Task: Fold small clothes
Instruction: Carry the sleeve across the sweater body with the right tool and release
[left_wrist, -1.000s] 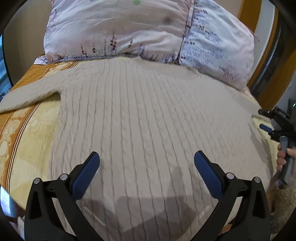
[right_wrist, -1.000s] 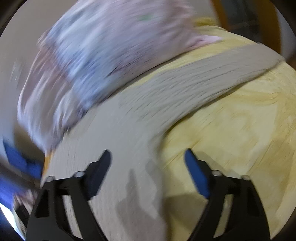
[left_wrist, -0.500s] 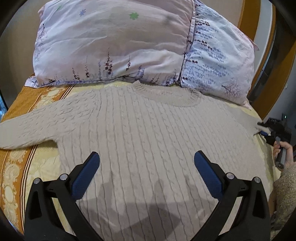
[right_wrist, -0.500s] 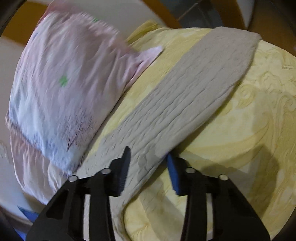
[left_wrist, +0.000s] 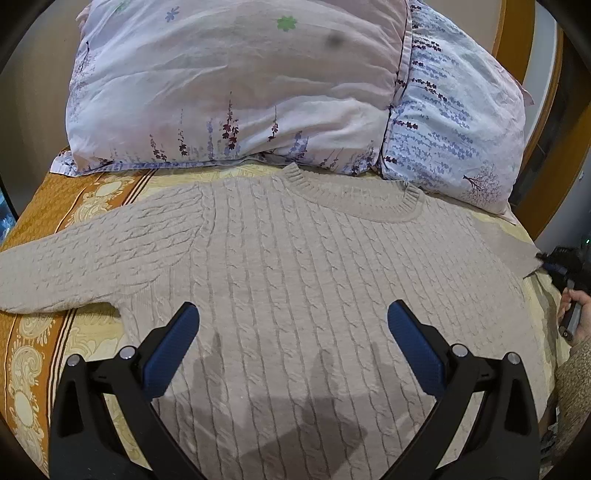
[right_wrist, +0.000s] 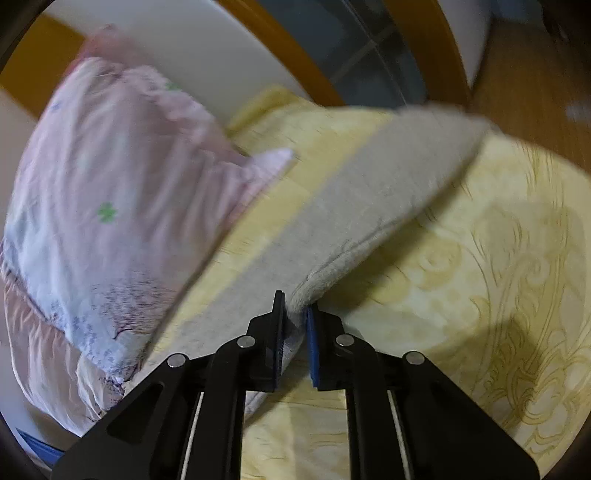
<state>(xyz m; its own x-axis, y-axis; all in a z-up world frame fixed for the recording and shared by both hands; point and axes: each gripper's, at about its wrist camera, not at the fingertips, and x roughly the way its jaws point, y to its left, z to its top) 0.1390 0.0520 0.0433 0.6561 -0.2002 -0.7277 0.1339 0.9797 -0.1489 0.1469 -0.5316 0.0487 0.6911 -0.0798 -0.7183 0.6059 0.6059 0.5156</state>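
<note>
A beige cable-knit sweater (left_wrist: 295, 280) lies flat and face up on the bed, collar toward the pillows, its left sleeve (left_wrist: 74, 266) stretched out to the left. My left gripper (left_wrist: 293, 325) is open and empty, hovering over the sweater's lower body. My right gripper (right_wrist: 295, 317) is shut on the lower edge of the sweater's right sleeve (right_wrist: 369, 218), which runs away toward the bed's far corner. The right gripper also shows at the right edge of the left wrist view (left_wrist: 554, 262), at the sleeve.
Two floral pillows (left_wrist: 258, 85) lie just behind the collar. The bed has a yellow and orange patterned sheet (left_wrist: 33, 332). A wooden bed frame (right_wrist: 306, 55) and wooden floor (right_wrist: 528, 85) lie beyond the bed's corner.
My right gripper has closed from wide open onto the right sleeve's edge. My left gripper has pulled back and up, so more of the sweater and pillows shows.
</note>
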